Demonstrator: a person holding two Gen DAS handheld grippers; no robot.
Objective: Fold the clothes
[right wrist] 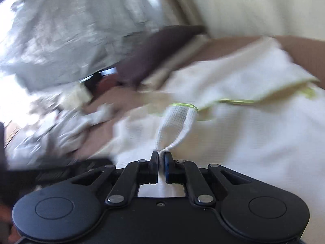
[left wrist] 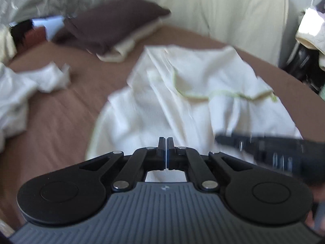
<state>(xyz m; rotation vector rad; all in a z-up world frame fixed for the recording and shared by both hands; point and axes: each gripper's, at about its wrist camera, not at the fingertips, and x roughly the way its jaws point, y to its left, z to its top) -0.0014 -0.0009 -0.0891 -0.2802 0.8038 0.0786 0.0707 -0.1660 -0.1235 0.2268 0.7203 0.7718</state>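
A white waffle-weave garment (left wrist: 182, 93) with a lime-green trimmed edge lies rumpled on the brown bed sheet (left wrist: 61, 126). My left gripper (left wrist: 166, 140) hovers over its near part, shut with nothing visible between its fingers. My right gripper (right wrist: 161, 154) is shut on a pinched fold of the same white garment (right wrist: 254, 138), and a strip of cloth (right wrist: 174, 126) with green trim stretches up from its fingertips. In the left wrist view the right gripper (left wrist: 264, 150) shows as a blurred black shape at the right.
A dark brown pillow (left wrist: 113, 26) rests on a cream one at the back. Crumpled white clothes (left wrist: 26, 87) lie at the left. A silvery crinkled sheet (right wrist: 67, 40) hangs behind the bed. Cream curtain (left wrist: 223, 6) at the back, stacked items (left wrist: 310, 32) at the right.
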